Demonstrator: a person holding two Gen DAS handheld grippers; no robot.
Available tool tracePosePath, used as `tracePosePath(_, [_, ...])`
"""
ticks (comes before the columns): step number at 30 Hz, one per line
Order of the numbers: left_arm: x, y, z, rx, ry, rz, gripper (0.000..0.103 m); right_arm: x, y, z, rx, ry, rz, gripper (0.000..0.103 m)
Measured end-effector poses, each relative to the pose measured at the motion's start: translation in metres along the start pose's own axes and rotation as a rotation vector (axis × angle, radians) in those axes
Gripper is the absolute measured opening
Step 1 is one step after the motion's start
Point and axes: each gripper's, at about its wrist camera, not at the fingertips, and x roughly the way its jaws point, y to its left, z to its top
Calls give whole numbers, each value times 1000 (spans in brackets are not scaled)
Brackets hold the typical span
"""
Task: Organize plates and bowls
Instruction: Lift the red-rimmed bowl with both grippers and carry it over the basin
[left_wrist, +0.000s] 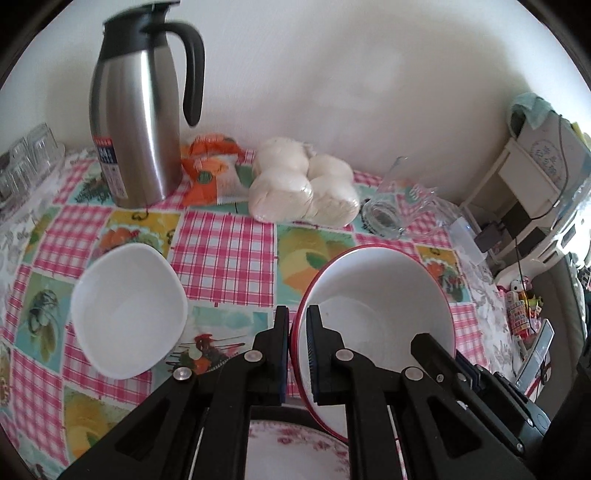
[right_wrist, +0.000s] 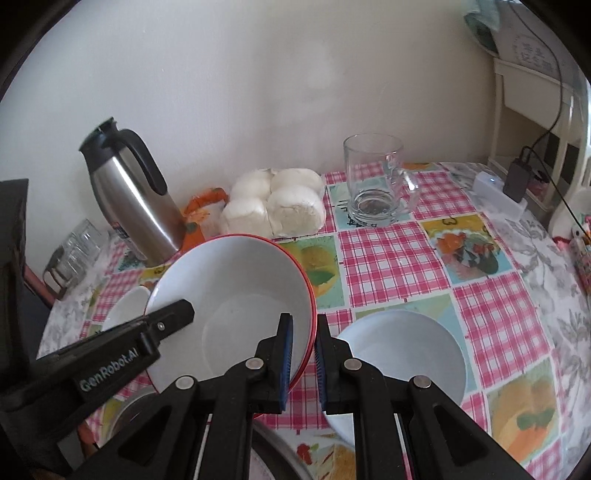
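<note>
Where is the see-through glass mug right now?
The glass mug stands near the wall at the table's far side, just right of the bag of white buns.

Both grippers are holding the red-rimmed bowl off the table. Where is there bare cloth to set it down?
Freest patch: checked cloth right of the plain white bowl, in front of the glass mug. A smaller gap lies between the squarish white bowl and red-rimmed bowl. The back is crowded: thermos jug, orange packet, bagged buns.

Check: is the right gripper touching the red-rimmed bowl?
Touching. In the right wrist view, the right gripper is shut on the red-rimmed bowl: its fingers pinch the rim from both sides, no gap visible.
</note>
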Motion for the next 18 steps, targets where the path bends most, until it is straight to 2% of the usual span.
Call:
tracePosePath(6, [-20, 1, -9, 11, -15, 2, 9, -24, 5, -8, 4, -20, 17, 12])
tracePosePath(13, [-33, 2, -30, 38, -7, 53, 9, -32, 10, -32, 13, 20, 24, 12])
tracePosePath(18, [-39, 10, -41, 20, 11, 47, 9, -37, 12, -44, 10, 30, 31, 12])
